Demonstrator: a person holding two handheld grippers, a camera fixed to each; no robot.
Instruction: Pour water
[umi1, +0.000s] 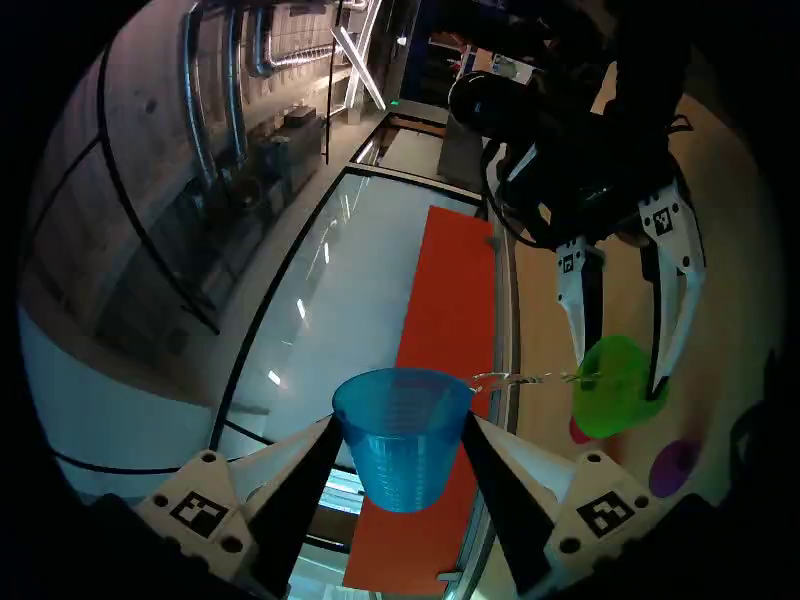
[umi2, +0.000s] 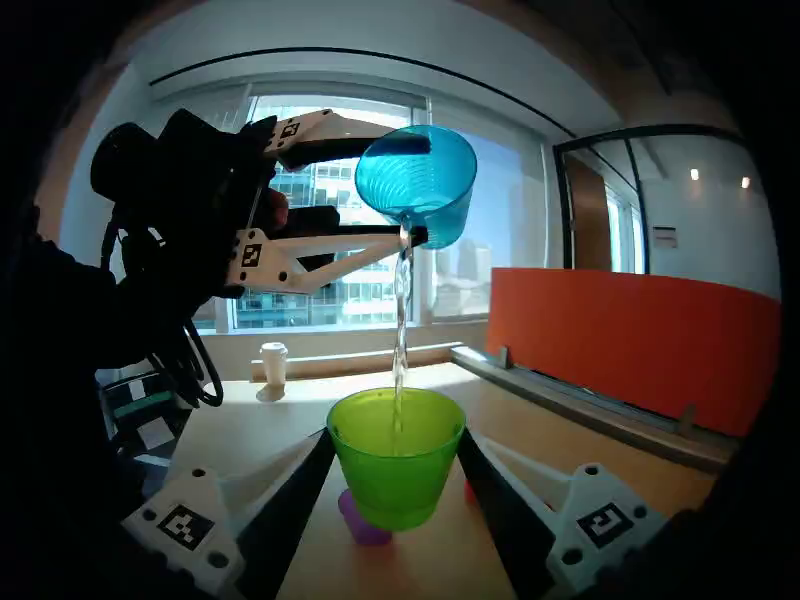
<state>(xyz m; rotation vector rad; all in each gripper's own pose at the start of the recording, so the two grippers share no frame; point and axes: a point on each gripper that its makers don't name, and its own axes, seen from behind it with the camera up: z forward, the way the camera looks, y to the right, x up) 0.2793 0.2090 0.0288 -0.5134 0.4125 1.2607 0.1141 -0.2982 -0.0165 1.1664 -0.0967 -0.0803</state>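
Note:
My left gripper is shut on a blue translucent cup, which is tipped on its side. A thin stream of water runs from its rim into a green cup. In the right gripper view the blue cup hangs high, held by the left gripper, and the water falls straight down into the green cup. My right gripper is shut on the green cup, holding it upright above the table. In the left gripper view the right gripper closes around the green cup.
A wooden table lies below, with an orange divider panel along one edge. A purple object and a red one sit under the green cup. A white paper cup stands by the window.

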